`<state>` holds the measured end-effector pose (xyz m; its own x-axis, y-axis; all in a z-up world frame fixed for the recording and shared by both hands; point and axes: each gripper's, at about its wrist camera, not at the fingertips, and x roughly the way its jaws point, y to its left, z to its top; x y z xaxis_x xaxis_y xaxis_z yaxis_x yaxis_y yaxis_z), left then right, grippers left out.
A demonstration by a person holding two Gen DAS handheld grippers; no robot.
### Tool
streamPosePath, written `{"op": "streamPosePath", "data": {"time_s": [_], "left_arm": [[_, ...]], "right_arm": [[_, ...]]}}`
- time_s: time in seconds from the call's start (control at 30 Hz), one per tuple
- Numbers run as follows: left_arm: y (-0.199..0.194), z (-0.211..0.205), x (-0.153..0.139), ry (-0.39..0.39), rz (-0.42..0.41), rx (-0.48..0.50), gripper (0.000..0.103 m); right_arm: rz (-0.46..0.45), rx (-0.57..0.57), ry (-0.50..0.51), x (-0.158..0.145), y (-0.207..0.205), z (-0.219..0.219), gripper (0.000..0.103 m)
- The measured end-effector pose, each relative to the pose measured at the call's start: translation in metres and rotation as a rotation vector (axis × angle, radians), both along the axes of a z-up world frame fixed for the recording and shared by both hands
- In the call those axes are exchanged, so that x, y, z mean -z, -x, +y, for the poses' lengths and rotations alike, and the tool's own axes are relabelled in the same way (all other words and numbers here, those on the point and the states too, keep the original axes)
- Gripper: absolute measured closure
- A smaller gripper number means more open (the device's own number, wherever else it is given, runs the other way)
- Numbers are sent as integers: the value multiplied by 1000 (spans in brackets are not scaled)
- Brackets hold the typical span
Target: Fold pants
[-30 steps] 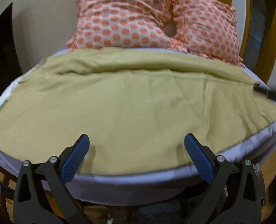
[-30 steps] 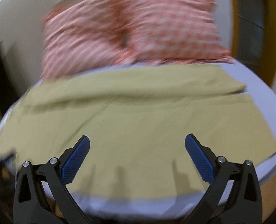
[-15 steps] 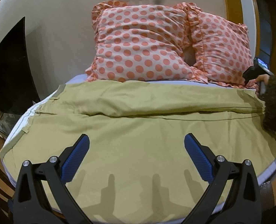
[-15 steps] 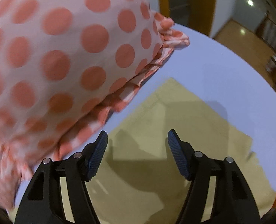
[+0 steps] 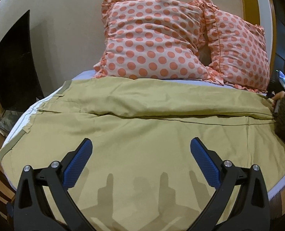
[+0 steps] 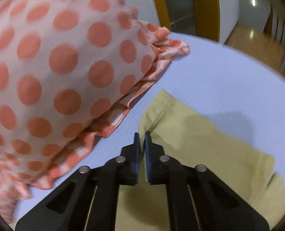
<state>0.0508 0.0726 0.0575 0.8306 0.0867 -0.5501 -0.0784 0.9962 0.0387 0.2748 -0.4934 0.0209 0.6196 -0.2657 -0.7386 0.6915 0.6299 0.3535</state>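
From the left wrist, the left gripper (image 5: 140, 159) hangs spread wide over the khaki cotton pants (image 5: 142, 134) laid flat across the bed. From the right wrist, the right gripper (image 6: 141, 144) is pinched on a hem corner; lift it clear of the neighbouring polka-dot pillow (image 6: 55, 73).

One pants (image 5: 142, 134), two pillows (image 5: 154, 38), two tongs (image 5: 141, 154).
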Motion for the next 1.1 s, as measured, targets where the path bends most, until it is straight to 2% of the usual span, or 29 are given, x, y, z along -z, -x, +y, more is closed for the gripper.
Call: {"op": "streamPosePath", "data": {"time_s": [0.07, 0.13, 0.23, 0.27, 0.33, 0.37, 0.47, 0.53, 0.57, 0.6, 0.63, 0.7, 0.77, 0.8, 0.87, 0.97, 1.1], "left_arm": [[7, 5, -5, 10, -19, -8, 2], [13, 11, -10, 23, -41, -12, 2], [19, 24, -19, 57, -66, -12, 2], [20, 28, -21, 72, -68, -3, 2], [16, 38, -27, 112, -69, 29, 2], [14, 41, -30, 121, -69, 47, 2], [2, 46, -39, 108, -73, 59, 2], [-7, 51, -41, 121, -69, 71, 2], [-15, 55, -43, 149, -60, 88, 2], [-21, 59, -43, 178, -47, 97, 2], [-26, 64, -42, 200, -35, 100, 2], [-41, 77, -38, 275, 3, 89, 2], [-56, 90, -35, 341, 33, 69, 2], [-63, 95, -33, 369, 43, 64, 2], [-81, 103, -31, 425, 61, 51, 2], [-123, 112, -25, 502, 125, 29, 2], [-179, 115, -15, 511, 196, -27, 8]], "right_arm": [[-152, -34, -57, -16, 27, -4, 99], [-270, -86, -67, -32, 63, -2, 99], [-441, -167, -133, -47, 155, 1, 99], [-460, -175, -151, -50, 178, 9, 99], [-473, -178, -194, -46, 231, 27, 99], [-454, -167, -224, -33, 258, 31, 99], [-371, -156, -306, -8, 292, 40, 98], [-333, -165, -343, 0, 297, 43, 92], [-315, -163, -348, 2, 294, 46, 75], [-306, -158, -354, 4, 292, 45, 51], [-304, -152, -364, 6, 290, 43, 43], [-299, -152, -372, 10, 289, 42, 41], [-289, -149, -379, 13, 280, 41, 44], [-294, -147, -371, 14, 276, 40, 60], [-324, -162, -354, 14, 271, 38, 101], [-431, -168, -306, 1, 282, 35, 101], [-480, -173, -278, -14, 292, 34, 101]]}}
